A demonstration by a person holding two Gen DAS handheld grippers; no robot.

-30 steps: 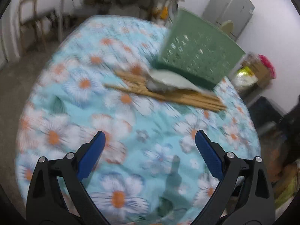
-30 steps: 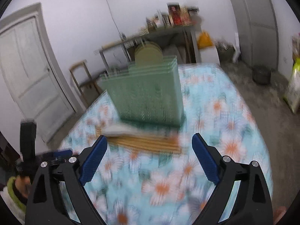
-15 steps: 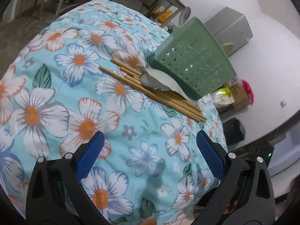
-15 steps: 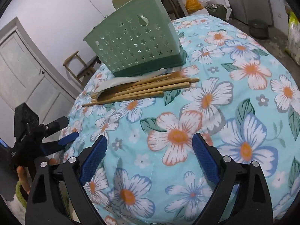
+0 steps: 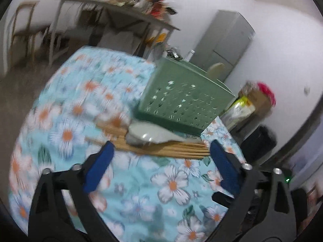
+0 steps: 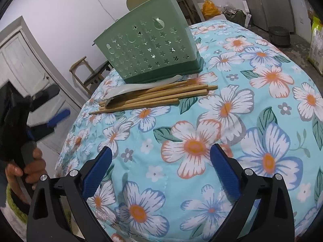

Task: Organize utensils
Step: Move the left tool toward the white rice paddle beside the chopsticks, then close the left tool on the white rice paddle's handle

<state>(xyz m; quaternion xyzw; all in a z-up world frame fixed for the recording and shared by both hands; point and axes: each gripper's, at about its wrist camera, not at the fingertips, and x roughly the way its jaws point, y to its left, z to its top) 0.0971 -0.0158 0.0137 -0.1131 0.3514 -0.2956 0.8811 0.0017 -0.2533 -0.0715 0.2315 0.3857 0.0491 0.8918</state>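
- Chopsticks [image 6: 153,98] lay in a loose bundle on the worktop [image 6: 262,121], with a pale spoon [image 6: 129,89] resting across their far ends; neither had shifted from where they lay half a second before, touching the base of the green perforated basket [image 6: 149,50].
- Compared with half a second earlier, the left wrist view had gone blurred and now looked more levelly across the worktop, so more of the room's far wall showed; the right wrist view was almost unchanged and sharp.
- The left hand-held gripper [image 5: 161,157] had its jaws wide but closing, with nothing between them; the chopsticks [image 5: 161,147] and spoon [image 5: 149,135] lay just beyond its blue pads [image 5: 99,165], apart from them.
- The right hand-held gripper [image 6: 161,165] had its jaws wide and opening, empty, over the near part of the worktop, well apart from the chopsticks.
- In the right wrist view the left hand-held gripper [image 6: 54,119] showed off the worktop's left edge, gripped by a hand [image 6: 30,167].
- The worktop was covered by a light blue cloth printed with white and orange flowers.
- Around it stood a white door [image 6: 22,64], a wooden chair [image 6: 88,74], a grey cabinet [image 5: 226,40] and a cluttered side table [image 5: 113,18].
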